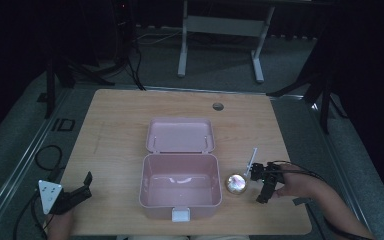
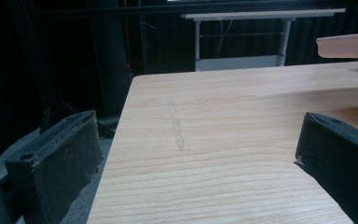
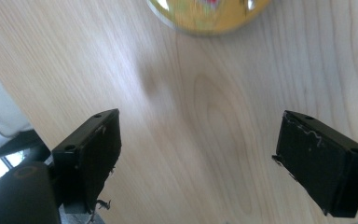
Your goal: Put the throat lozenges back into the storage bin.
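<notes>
My right gripper (image 1: 263,186) sits near the table's right front edge with its jaws spread wide and nothing between them. In the right gripper view I see bare wood between the pads (image 3: 89,154), and the round gold object (image 3: 208,15) lies just beyond them, not touched. From above, that gold disc (image 1: 236,183) rests just beside the right wall of the open pink box (image 1: 180,186), whose lid (image 1: 180,135) lies back flat behind it. My left gripper (image 1: 72,194) waits at the table's left front corner, jaws wide apart and holding nothing, well away from the box.
</notes>
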Tool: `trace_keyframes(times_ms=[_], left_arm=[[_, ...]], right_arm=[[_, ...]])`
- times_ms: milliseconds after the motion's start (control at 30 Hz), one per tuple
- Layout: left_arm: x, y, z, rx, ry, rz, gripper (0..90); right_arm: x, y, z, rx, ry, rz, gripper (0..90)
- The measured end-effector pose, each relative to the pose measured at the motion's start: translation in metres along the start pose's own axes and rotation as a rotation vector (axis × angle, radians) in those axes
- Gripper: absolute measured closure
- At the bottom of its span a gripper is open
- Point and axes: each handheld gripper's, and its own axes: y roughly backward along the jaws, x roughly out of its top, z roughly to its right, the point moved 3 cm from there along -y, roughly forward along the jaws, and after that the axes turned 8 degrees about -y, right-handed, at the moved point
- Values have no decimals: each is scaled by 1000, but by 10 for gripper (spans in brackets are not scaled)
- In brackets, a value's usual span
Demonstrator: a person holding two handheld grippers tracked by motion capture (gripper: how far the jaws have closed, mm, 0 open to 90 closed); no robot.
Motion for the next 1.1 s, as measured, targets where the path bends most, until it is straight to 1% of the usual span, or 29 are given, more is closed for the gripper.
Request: trace_keyframes(times_ms=[167,267,400,500,633,700,767,900,933,1000,1067,1100], left_arm=[[0,0,0,-2,0,2,5],[0,0,0,-3,0,2,5],[0,0,0,-4,0,2,5],[0,0,0,-5,1,3,5],[0,0,0,-3,3,3,5],[0,0,0,-3,4,4,5],[0,0,0,-4,3,3,5],[0,0,0,-4,3,4,5],[0,0,0,-4,3,4,5],[0,0,0,-5,4,5,5],[0,0,0,-5,2,4,5],[0,0,0,-6,2,4,5]], right_arm=[[15,-1,0,-5,24,-11,139],[23,-2,-1,1,37,-16,142],[34,-4,-2,7,53,-16,141],[42,-5,-3,2,63,-18,141],[54,-7,-5,10,81,-9,141],[58,-9,-7,15,89,-5,141],[62,-11,-8,7,95,-3,141],[69,-15,-7,15,104,-4,140],[71,-17,-8,12,92,-3,141],[74,-19,-8,22,91,-3,141],[76,-21,-8,21,97,-8,141],[77,-23,-7,20,108,-12,144]])
